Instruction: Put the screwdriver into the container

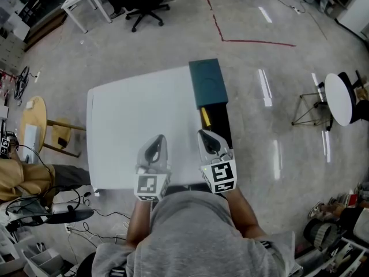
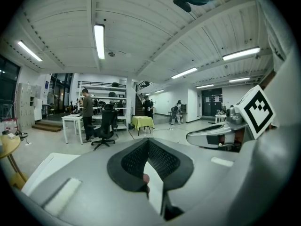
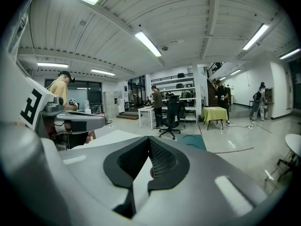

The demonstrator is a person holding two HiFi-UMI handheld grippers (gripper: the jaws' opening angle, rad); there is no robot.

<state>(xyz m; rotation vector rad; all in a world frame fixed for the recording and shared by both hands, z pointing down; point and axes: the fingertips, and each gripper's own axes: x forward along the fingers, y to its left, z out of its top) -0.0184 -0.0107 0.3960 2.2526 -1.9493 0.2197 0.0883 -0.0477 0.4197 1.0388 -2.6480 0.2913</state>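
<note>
A screwdriver (image 1: 205, 118) with a yellow handle lies inside the long black container (image 1: 219, 122) at the right edge of the white table (image 1: 132, 120). A teal lid (image 1: 207, 82) covers the container's far part and also shows in the right gripper view as the teal lid (image 3: 193, 141). My right gripper (image 1: 211, 141) hovers just near of the container, shut and holding nothing; its jaws (image 3: 149, 141) meet tip to tip. My left gripper (image 1: 154, 149) is beside it over the table's near part, also shut and bare (image 2: 147, 142). Both point upward toward the room.
A black office chair (image 1: 144, 4) stands on the floor beyond the table. A round wooden stool (image 1: 34, 117) is at the left and a round white side table (image 1: 340, 97) at the right. Red tape (image 1: 253, 41) marks the floor. People stand at far desks (image 2: 87, 109).
</note>
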